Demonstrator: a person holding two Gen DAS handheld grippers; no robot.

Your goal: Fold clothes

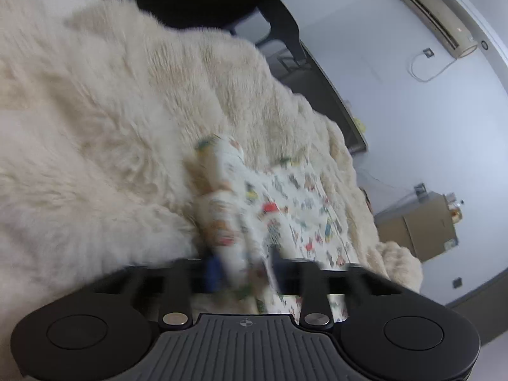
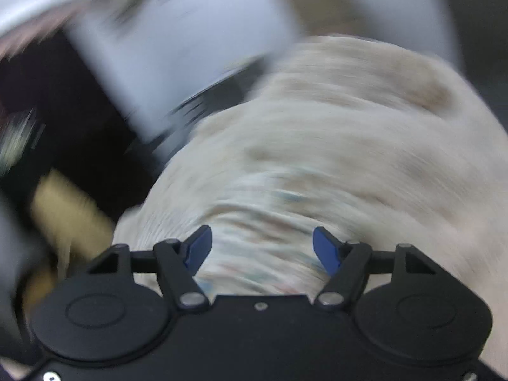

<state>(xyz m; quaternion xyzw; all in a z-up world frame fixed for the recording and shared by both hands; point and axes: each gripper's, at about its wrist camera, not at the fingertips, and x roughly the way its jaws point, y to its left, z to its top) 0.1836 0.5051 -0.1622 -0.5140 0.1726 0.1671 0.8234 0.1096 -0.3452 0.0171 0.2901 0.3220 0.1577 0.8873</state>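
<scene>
Two grippers showing. I'm seeing my left gripper [image 1: 243, 270] pinching down on a bunched edge of the printed garment [image 1: 295, 209]; blue pads [image 1: 211, 270] nearly meeting through the cloth. The garment is lying on the cream fluffy blanket [image 1: 95, 133], partly rolled. My right gripper [image 2: 262, 247] is standing wide apart, gripping nothing, hanging over blurred fabric; that view is smeared.

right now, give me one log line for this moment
left gripper: shut on printed garment | right gripper: open, nothing gripped, view blurred | surface: cream furry blanket | fold: unfinished
</scene>
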